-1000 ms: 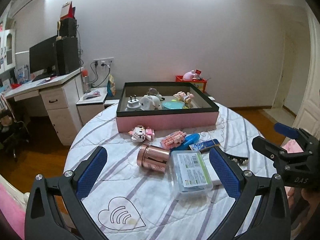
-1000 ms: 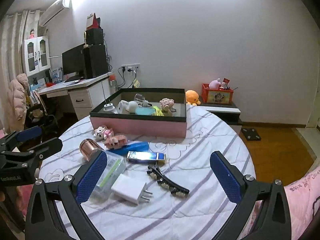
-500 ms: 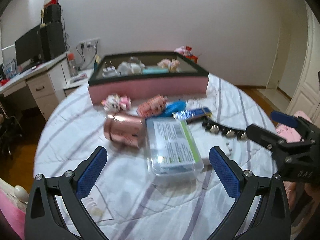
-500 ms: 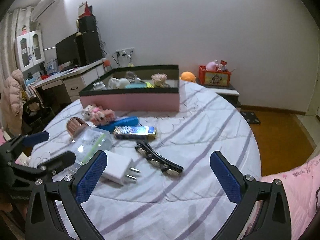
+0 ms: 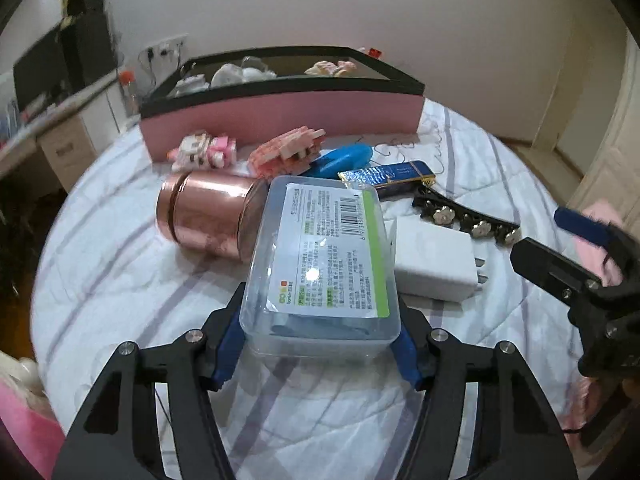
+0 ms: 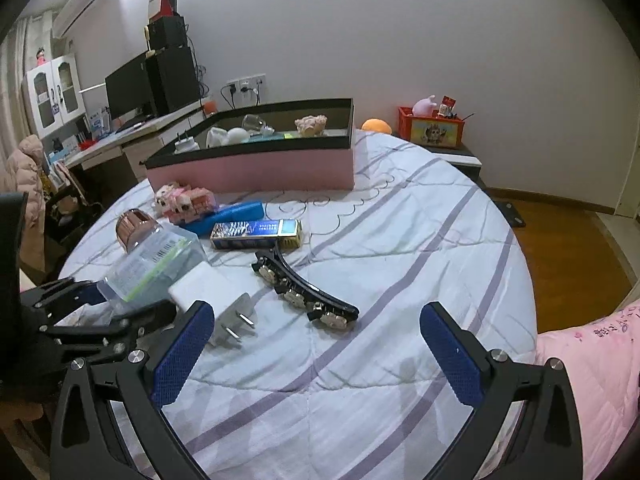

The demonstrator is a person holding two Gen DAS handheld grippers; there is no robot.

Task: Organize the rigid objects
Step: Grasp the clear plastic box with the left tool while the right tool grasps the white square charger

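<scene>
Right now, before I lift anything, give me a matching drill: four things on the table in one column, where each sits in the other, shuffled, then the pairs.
Things:
1. clear plastic box
2. copper tin
3. white charger
4. black hair clip

Places:
A. lying on its side, left of the clear plastic box
B. ahead of the open right tool, near the blue foil pack
C. between the closing pads of the left tool
D. right of the clear plastic box, prongs pointing away from it

Pairs: 1-C, 2-A, 3-D, 4-B
</scene>
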